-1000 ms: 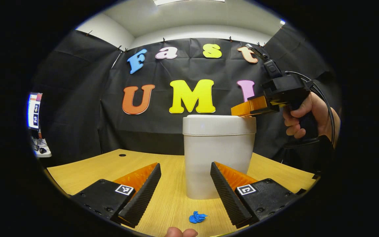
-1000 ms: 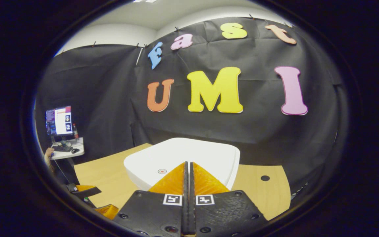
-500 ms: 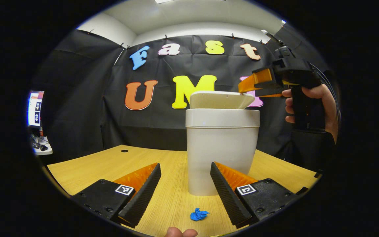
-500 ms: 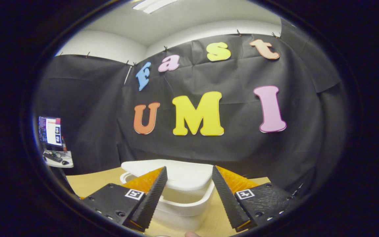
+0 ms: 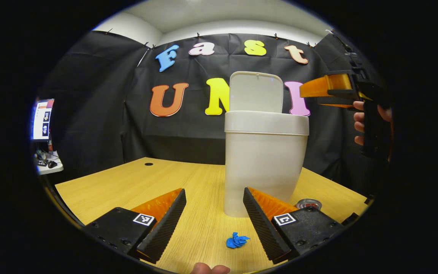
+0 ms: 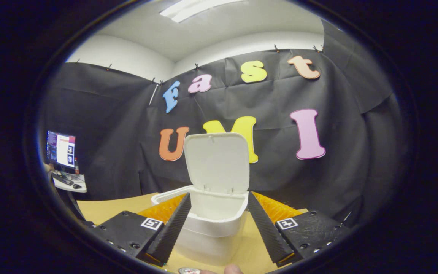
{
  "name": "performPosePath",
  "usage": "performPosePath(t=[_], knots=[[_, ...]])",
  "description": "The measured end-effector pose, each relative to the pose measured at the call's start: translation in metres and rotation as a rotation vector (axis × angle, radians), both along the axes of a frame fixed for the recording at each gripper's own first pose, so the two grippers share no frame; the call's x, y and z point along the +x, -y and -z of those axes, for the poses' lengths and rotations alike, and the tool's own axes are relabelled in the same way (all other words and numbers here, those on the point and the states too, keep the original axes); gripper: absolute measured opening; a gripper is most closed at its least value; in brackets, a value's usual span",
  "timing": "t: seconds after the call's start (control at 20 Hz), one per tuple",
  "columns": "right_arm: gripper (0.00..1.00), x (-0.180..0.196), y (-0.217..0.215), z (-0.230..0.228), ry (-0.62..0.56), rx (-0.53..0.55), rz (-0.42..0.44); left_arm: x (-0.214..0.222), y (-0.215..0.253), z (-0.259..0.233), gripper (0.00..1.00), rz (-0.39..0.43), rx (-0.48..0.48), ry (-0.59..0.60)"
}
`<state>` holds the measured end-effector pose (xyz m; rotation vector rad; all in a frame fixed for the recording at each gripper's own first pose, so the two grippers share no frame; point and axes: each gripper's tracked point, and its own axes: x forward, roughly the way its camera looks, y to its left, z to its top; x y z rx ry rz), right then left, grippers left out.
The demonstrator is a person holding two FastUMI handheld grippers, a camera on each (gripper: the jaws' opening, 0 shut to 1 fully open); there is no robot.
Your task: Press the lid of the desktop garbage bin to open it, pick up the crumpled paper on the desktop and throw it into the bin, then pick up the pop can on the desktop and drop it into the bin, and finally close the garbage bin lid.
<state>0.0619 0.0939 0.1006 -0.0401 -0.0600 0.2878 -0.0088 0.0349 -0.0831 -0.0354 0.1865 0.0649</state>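
The white bin [image 5: 266, 163] stands on the wooden table [image 5: 127, 182] with its lid [image 5: 256, 93] swung upright. A blue crumpled paper [image 5: 237, 240] lies in front of the bin, low between the fingers of my open left gripper [image 5: 214, 194]. A pop can's top [image 5: 308, 203] peeks out to the right of the bin's base. In the left gripper view, my right gripper [image 5: 306, 89] hovers up to the right of the lid, held by a hand [image 5: 359, 121]. In the right gripper view the right gripper [image 6: 219, 196] is open above the bin's mouth [image 6: 215, 207], facing the raised lid [image 6: 217, 161]. The can [image 6: 188, 271] shows at the bottom edge.
A monitor on a small side desk [image 5: 42, 120] sits far left beyond the table. The table has a small cable hole [image 5: 148, 164] at the back left. Black cloth closes in the back and right sides.
The lid went from shut to fully upright. My right gripper opened, rose off the lid and drew back to the right. The left gripper stayed open and low.
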Motion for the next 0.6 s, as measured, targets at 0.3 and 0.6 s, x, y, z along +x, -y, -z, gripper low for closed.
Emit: performPosePath(t=[0.3,0.6], knots=[[0.93,-0.02,0.02,0.066,-0.031,-0.017,0.05,-0.009,0.006,0.041,0.98,0.039,-0.009,-0.112],[0.92,-0.04,0.046,0.109,-0.104,0.024,0.106,-0.023,0.025,0.085,0.98,0.106,-0.056,-0.224]])
